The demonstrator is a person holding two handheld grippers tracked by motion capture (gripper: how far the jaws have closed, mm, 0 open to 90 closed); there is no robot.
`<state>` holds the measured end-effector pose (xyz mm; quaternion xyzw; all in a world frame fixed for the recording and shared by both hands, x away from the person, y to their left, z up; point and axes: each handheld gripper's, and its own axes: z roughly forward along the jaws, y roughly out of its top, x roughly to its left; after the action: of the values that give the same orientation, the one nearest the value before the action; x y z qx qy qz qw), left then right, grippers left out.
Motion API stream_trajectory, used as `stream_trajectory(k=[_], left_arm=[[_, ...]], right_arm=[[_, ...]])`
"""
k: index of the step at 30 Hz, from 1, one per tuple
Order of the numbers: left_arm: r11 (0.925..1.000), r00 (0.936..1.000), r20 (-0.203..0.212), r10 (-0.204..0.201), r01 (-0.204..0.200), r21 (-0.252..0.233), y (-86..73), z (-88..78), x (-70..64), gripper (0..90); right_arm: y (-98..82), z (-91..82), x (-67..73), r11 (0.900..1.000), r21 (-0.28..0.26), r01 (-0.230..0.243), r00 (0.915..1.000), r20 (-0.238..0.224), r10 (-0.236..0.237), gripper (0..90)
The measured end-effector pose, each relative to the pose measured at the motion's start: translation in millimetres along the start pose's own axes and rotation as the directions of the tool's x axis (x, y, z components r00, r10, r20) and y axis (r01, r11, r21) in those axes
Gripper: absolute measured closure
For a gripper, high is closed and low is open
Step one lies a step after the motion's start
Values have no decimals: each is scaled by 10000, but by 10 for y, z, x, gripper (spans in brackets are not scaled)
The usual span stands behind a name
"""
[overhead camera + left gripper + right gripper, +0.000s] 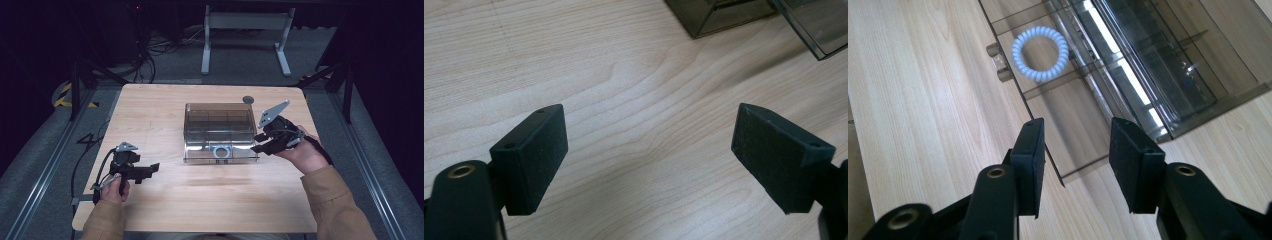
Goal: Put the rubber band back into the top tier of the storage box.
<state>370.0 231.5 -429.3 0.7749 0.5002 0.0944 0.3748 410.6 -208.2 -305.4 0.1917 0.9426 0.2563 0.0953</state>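
Hovering right gripper (1075,167) part-open, empty, over clear box (1148,75), coiled hair tie (1040,54) inside

In the left gripper view, the clear box (724,15) is cut off at the upper right of the frame. The grey disc (248,100) at the desk's (150,115) far edge, upper middle of the high view, is too small to identify.
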Motion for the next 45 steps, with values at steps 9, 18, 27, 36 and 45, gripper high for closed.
stream_trajectory(k=[9, 18, 27, 36, 45], left_arm=[[10000, 10000, -6, -2, 2, -12, -3, -5, 6, 157], [10000, 10000, -10, 3, -3, -20, -2, -4, -1, 157], [10000, 10000, -25, 21, -21, -27, -2, -5, -3, 157], [10000, 10000, -20, 60, -60, 11, -1, -3, -2, 157], [10000, 10000, -18, 30, -30, -57, 0, -7, -4, 157]], right_arm=[[-218, -106, -77, 9988, -238, -421, 9985, 336, 429, 569], [-494, -79, -94, 9955, -345, -881, 9950, 442, 896, 558], [-722, 14, -62, 9921, -558, -1125, 9922, 470, 1151, 517], [-899, 130, -9, 9866, -851, -1390, 9882, 521, 1437, 477], [-993, 291, 28, 9862, -645, -1524, 9865, 498, 1557, 459]])
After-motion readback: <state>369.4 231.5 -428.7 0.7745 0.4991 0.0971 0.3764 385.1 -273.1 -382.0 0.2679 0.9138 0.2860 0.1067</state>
